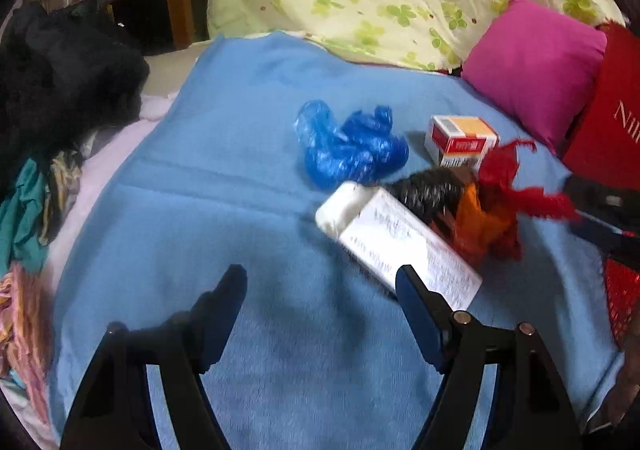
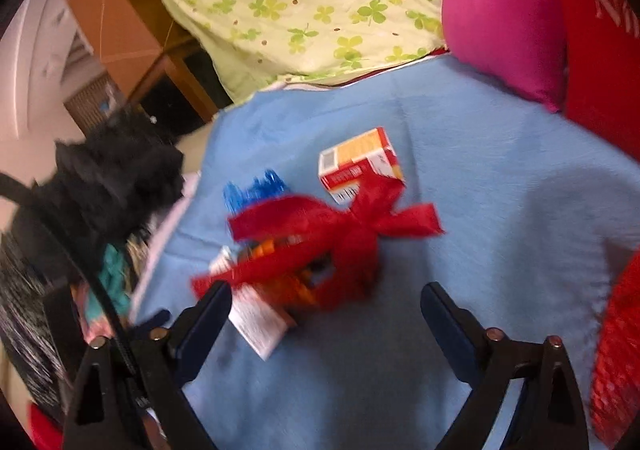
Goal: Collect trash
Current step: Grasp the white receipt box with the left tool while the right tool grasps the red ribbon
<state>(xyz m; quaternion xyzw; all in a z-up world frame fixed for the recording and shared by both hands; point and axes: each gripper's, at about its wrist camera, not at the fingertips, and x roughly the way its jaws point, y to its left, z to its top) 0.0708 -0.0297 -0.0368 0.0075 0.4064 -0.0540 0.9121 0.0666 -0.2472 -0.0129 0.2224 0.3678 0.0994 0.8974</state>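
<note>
Blue bed blanket (image 1: 240,153) strewn with trash, white bottle (image 1: 392,242), small carton (image 1: 460,137), crumpled blue bag (image 1: 348,145) and red bag (image 2: 320,234) bunched centrally, both claws, left (image 1: 320,282) and right (image 2: 326,298), spread wide, empty, poised above for picking.

Red bag (image 1: 612,129) at 3 o'clock is showing white letters "Nil", cut off at the frame edge. White bottle (image 1: 396,242) label and small red-orange box (image 1: 462,139) are carrying print too blurred to read.
</note>
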